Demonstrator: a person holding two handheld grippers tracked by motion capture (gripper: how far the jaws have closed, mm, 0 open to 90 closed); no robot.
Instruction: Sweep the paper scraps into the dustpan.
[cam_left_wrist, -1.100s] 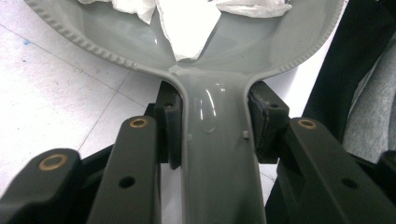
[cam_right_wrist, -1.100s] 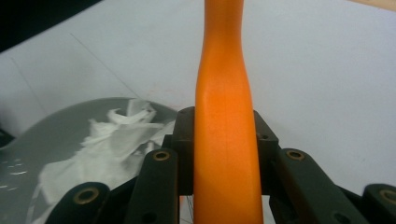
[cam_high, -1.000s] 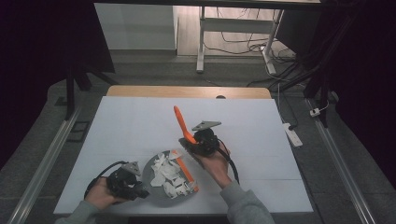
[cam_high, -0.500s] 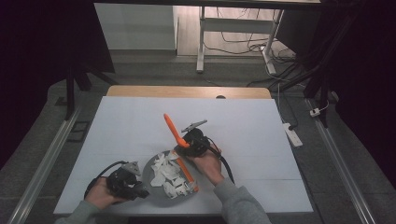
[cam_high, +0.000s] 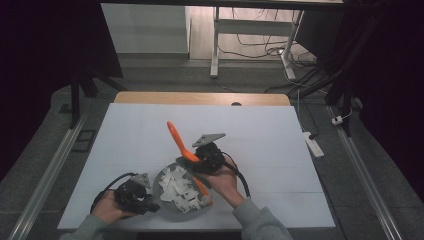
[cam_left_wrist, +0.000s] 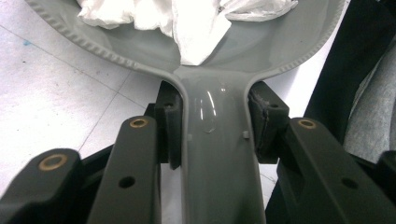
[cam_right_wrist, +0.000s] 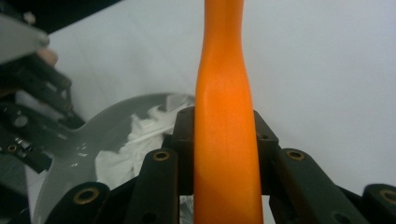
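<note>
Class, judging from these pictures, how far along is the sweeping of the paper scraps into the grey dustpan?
Mostly done: the white paper scraps already lie in the grey dustpan. In hand: the left tongs clamp the dustpan's handle, and the right tongs grip the orange brush handle, its lower end at the pan's right rim. Left: no stray scraps show on the white table, so probably just emptying the pan.

Table (cam_high: 260, 130) open beyond & to the sides; gray pan (cam_high: 165, 176) w/ paper scraps (cam_high: 179, 189) blocks near edge.
</note>
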